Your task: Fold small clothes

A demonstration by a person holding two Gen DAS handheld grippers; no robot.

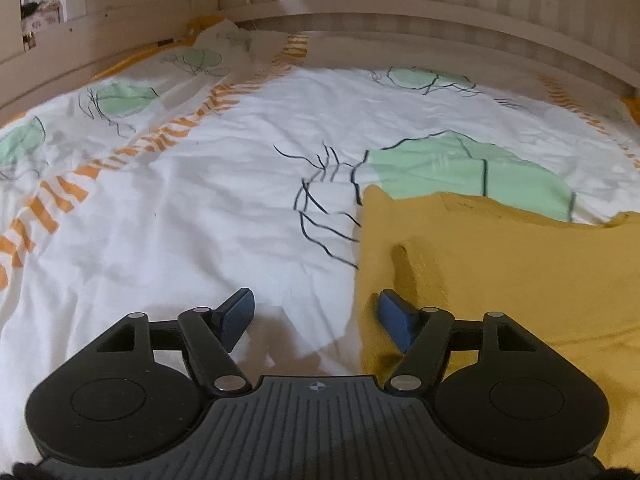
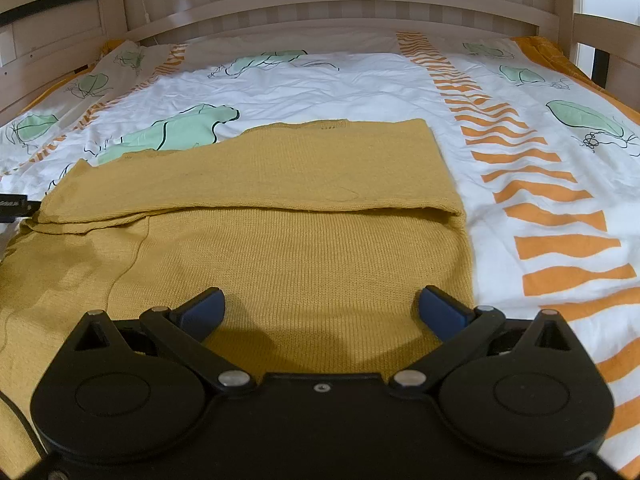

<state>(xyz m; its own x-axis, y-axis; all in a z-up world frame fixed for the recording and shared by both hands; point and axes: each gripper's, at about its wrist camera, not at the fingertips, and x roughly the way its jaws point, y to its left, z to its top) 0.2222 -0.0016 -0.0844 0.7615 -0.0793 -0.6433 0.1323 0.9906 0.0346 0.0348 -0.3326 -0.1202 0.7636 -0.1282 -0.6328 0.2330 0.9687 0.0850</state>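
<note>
One mustard knit sweater point(image 2: 304, 240) lies flat on the bed point(image 2: 360, 80), its far part folded over toward the near part. The right gripper point(image 2: 320, 310) hovers low above the sweater's near half, fingers point(image 2: 442, 312) spread wide and holding nothing. The left gripper point(image 1: 316, 314) sits at the sweater's point(image 1: 500, 280) left edge, fingers spread; one finger point(image 1: 394, 314) is over the knit, the other over the white duvet point(image 1: 200, 200).

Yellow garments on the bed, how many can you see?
1: a mustard knit sweater lying partly folded on the patterned duvet, under the open right gripper and beside the open left gripper. Nothing else shows.
</note>
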